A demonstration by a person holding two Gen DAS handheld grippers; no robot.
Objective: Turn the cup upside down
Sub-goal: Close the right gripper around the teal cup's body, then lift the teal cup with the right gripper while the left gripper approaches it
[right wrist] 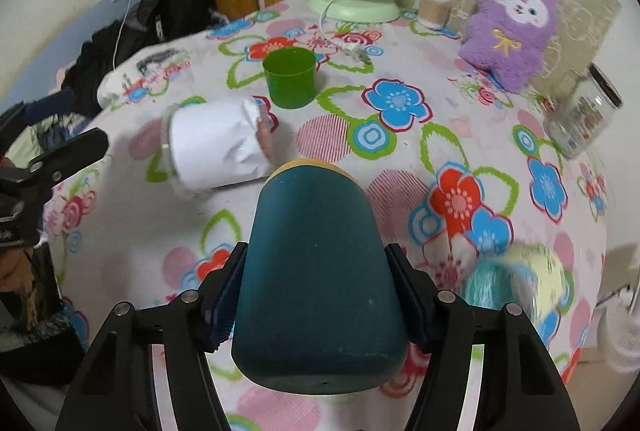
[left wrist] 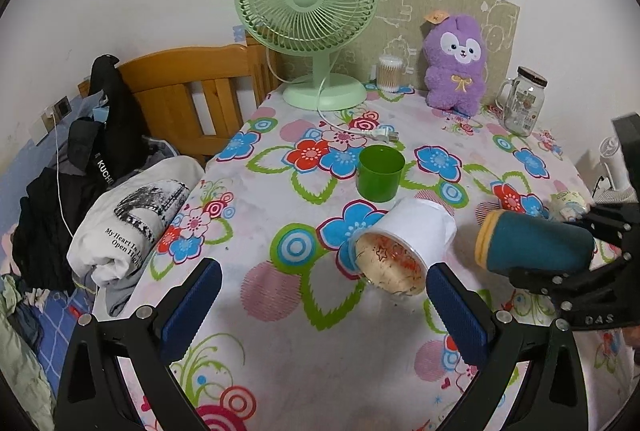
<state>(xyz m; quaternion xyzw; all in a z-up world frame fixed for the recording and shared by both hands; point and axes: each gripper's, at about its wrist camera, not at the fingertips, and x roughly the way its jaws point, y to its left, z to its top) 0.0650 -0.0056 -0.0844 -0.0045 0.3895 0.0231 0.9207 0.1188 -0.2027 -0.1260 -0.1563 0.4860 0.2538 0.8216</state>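
A dark teal cup (right wrist: pixel 316 283) with a yellow rim is held on its side above the floral tablecloth, rim pointing away from the right wrist camera. My right gripper (right wrist: pixel 320 295) is shut on its body near the base. It also shows in the left wrist view (left wrist: pixel 532 245), with the right gripper (left wrist: pixel 592 251) behind it. My left gripper (left wrist: pixel 320 295) is open and empty, just in front of a white paper-wrapped cup (left wrist: pixel 400 251) lying on its side, mouth towards the left wrist camera. That cup also shows in the right wrist view (right wrist: pixel 216 147).
A green cup (left wrist: pixel 380 173) stands upright mid-table. A green fan (left wrist: pixel 308 19), cotton swab jar (left wrist: pixel 390 73), purple plush (left wrist: pixel 456 65) and glass jar mug (left wrist: pixel 522 101) stand at the back. Folded clothes (left wrist: pixel 128 223) lie off the left table edge. A blurred blue-yellow object (right wrist: pixel 516 279) sits at right.
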